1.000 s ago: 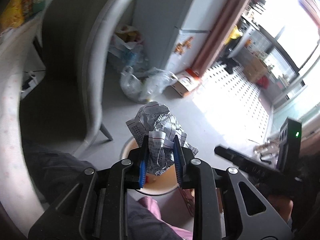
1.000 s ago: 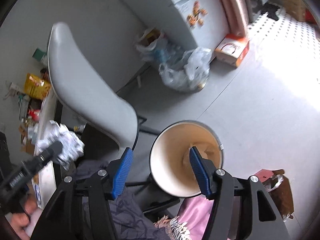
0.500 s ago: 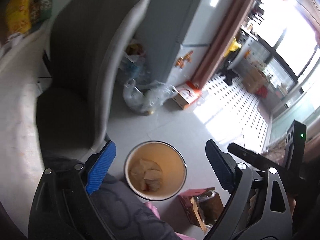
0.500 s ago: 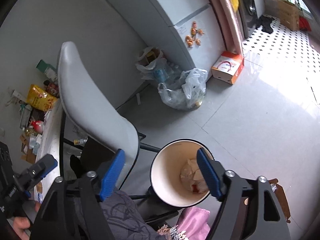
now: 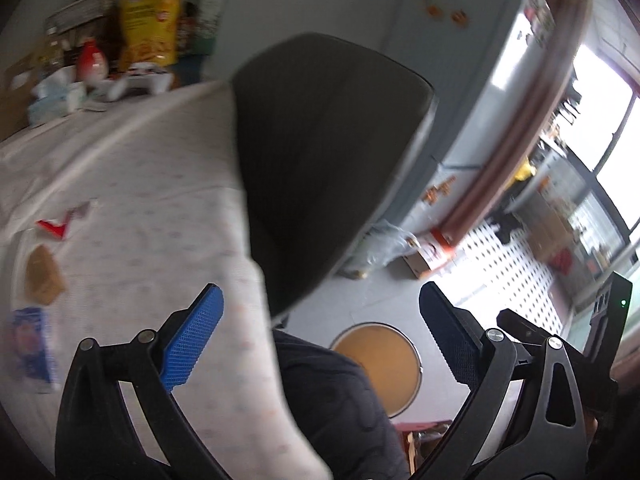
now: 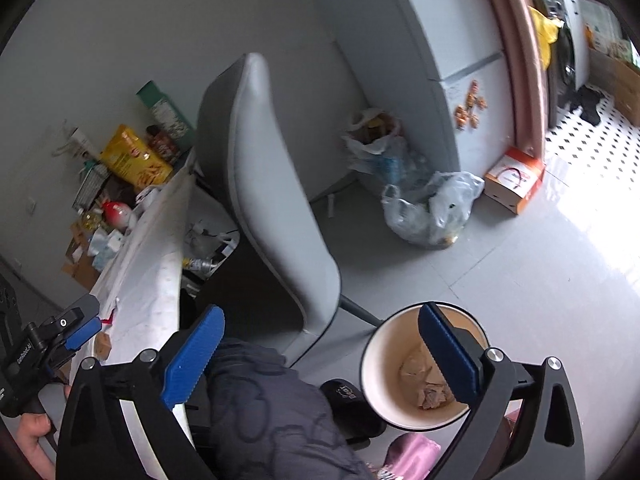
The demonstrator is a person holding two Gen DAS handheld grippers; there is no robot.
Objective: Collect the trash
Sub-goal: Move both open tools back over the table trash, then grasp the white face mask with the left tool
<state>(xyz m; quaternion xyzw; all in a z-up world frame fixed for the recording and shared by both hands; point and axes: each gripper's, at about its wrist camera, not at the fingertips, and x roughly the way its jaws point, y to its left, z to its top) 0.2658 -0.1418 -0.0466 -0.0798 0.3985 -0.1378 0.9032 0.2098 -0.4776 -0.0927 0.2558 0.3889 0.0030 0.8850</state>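
A round bin (image 6: 374, 364) with a cream inner wall stands on the grey floor and holds crumpled paper (image 6: 424, 372). My right gripper (image 6: 320, 354) hangs above and left of the bin, its jaws opening wide with nothing between them. My left gripper (image 5: 320, 336) is also opening and empty, and it straddles the edge of the white-clothed table (image 5: 160, 184); the bin (image 5: 372, 356) lies below its right finger. On the cloth lie a red scrap (image 5: 54, 227), a brown scrap (image 5: 42, 276) and a blue packet (image 5: 32, 344). The left gripper (image 6: 82, 320) shows over the table in the right wrist view.
A grey chair (image 6: 276, 200) stands between table and bin. My dark-clothed legs (image 6: 272, 408) fill the foreground. Plastic bags (image 6: 432, 208) and a cardboard box (image 6: 514, 180) sit by the fridge (image 6: 440, 40). Snack bags and bottles (image 5: 148, 28) crowd the table's far end.
The left gripper opened and let the crumpled paper go; paper now lies in the bin. It then swung up and left to the table. The right gripper opened wider and rose.
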